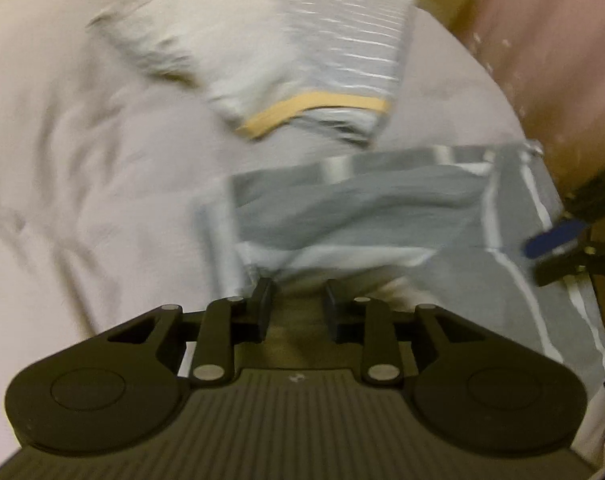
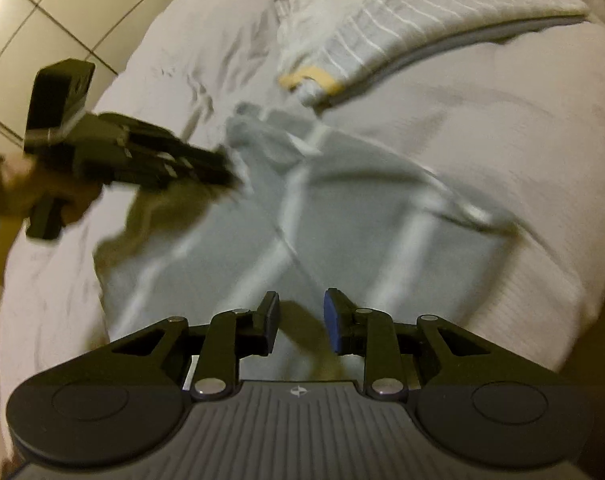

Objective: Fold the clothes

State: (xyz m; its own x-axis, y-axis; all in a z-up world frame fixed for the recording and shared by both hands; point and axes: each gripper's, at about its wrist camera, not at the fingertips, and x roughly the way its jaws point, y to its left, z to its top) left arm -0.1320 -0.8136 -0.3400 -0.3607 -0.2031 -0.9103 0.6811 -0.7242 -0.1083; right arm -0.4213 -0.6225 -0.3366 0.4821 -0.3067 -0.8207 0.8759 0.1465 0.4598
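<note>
A grey garment (image 1: 382,208) with thin white stripes lies rumpled on the white bed sheet (image 1: 82,160). My left gripper (image 1: 298,300) is open, its fingertips at the garment's near white edge. My right gripper (image 1: 550,254) reaches in from the right edge, one blue pad showing. In the right wrist view the same grey garment (image 2: 342,220) spreads under my open right gripper (image 2: 302,318), which has nothing between its fingers. A hand holds the left gripper (image 2: 226,172) there, with its tip at the garment's far left corner. Motion blur hides whether it touches cloth.
A folded pale garment (image 1: 302,60) with fine white lines and a tan band lies farther back on the bed (image 2: 402,20). A pink surface (image 1: 550,40) stands along the right. Tiled floor (image 2: 42,20) shows beyond the bed's left edge.
</note>
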